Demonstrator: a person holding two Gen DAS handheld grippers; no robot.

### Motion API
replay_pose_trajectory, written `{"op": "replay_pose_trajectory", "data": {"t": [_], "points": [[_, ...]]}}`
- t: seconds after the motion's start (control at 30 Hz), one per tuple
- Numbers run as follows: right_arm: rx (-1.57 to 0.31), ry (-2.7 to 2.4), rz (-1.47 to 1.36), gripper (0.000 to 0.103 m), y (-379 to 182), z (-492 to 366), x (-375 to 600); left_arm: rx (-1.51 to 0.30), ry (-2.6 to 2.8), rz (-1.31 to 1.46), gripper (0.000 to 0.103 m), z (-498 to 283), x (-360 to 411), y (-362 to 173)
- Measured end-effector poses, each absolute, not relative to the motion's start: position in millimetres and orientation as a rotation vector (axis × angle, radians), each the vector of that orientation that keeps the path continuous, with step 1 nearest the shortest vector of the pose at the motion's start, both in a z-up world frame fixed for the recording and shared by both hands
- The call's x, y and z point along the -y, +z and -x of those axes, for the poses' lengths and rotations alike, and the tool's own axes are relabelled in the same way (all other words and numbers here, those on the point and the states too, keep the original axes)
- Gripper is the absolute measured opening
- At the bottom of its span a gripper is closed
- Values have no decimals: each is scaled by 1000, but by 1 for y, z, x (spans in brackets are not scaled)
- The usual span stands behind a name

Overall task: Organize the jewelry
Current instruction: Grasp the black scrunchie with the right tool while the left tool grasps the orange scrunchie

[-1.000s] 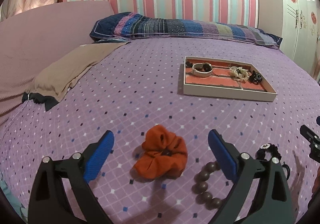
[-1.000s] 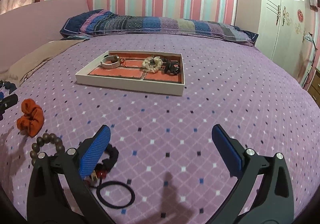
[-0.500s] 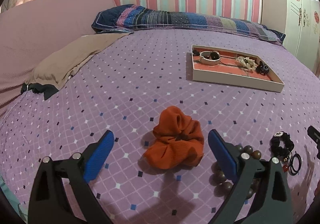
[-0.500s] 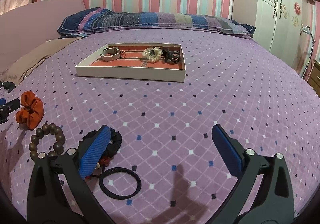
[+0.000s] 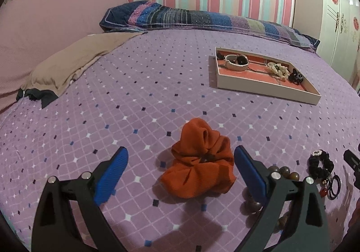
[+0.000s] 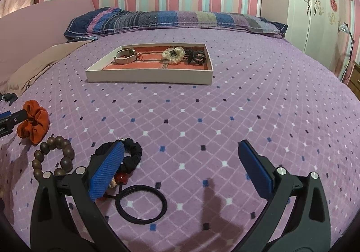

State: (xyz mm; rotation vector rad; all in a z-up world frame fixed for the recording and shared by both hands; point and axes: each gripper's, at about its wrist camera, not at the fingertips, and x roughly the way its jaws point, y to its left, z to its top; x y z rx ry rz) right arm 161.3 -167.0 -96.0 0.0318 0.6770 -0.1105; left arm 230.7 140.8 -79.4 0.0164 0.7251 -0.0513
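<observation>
An orange scrunchie [image 5: 200, 160] lies on the purple bedspread between the open fingers of my left gripper [image 5: 180, 173]; it also shows in the right wrist view [image 6: 33, 121]. A brown bead bracelet [image 6: 54, 157], a black scrunchie with charms [image 6: 126, 157] and a black hair tie [image 6: 141, 204] lie by the left finger of my open, empty right gripper [image 6: 180, 168]. The white jewelry tray [image 6: 148, 75] with a red lining holds a watch band [image 6: 124, 56], a cream scrunchie [image 6: 173, 54] and a black clip [image 6: 196, 57].
A beige cloth [image 5: 76, 58] lies at the left of the bed. A striped pillow [image 5: 202, 20] runs along the headboard wall. A white wardrobe [image 6: 315, 4] stands at the right. The bedspread [image 6: 247, 105] stretches wide to the right of the tray.
My left gripper has come lower and closer around the orange scrunchie. My right gripper has drifted left and lower towards the black scrunchie and hair tie.
</observation>
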Motion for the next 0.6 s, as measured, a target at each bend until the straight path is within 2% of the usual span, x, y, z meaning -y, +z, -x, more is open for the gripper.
{"op": "replay_pose_trajectory", "data": {"t": [0.23, 0.5, 0.57, 0.6], "points": [[-697, -92, -13, 98, -107, -170, 150, -749, -59, -26, 93, -240, -142, -91], [-751, -85, -5, 84, -124, -185, 144, -757, -82, -39, 92, -251, -141, -99], [-757, -77, -9, 78, -125, -186, 144, -756, -88, -42, 88, -252, -140, -101], [-761, -72, -8, 76, -126, -187, 143, -760, -95, -41, 80, -252, -140, -102]]}}
